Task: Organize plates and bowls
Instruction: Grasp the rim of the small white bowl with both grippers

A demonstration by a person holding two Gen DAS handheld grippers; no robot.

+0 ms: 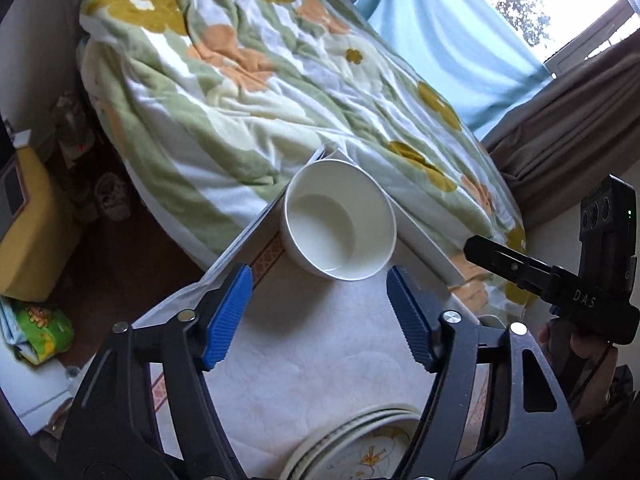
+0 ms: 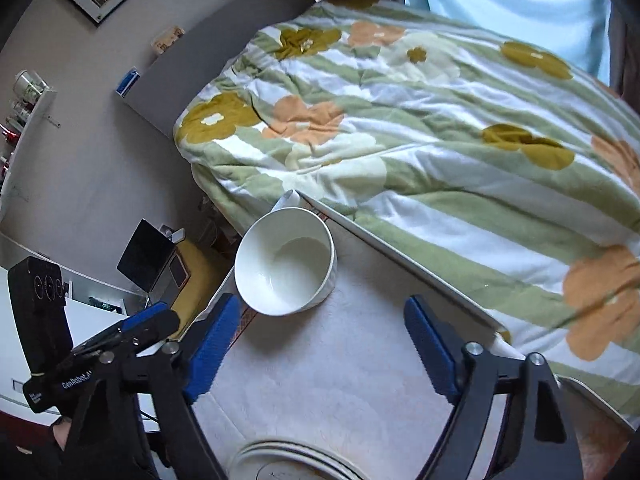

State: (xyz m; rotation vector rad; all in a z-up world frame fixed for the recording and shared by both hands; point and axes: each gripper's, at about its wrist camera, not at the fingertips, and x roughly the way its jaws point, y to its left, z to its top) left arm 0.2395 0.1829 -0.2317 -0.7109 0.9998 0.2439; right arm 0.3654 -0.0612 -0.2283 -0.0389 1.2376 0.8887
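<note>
Beside the floral blanket [image 1: 248,92], a white bowl [image 1: 340,220] stands beyond stacked plates [image 1: 360,440]

a: daylight pours from the window [image 1: 560,8], blown out white; the curtain [image 1: 448,48] glows pale blue.
b: soft shadows, mild glare inside the bowl [image 1: 340,220]. strong fisheye bending, dark corners, slight blur near the edges.

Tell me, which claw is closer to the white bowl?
Left, though only slightly. The left claw sits open just below the white bowl; the right claw, also open, hangs a bit farther back from it.
</note>
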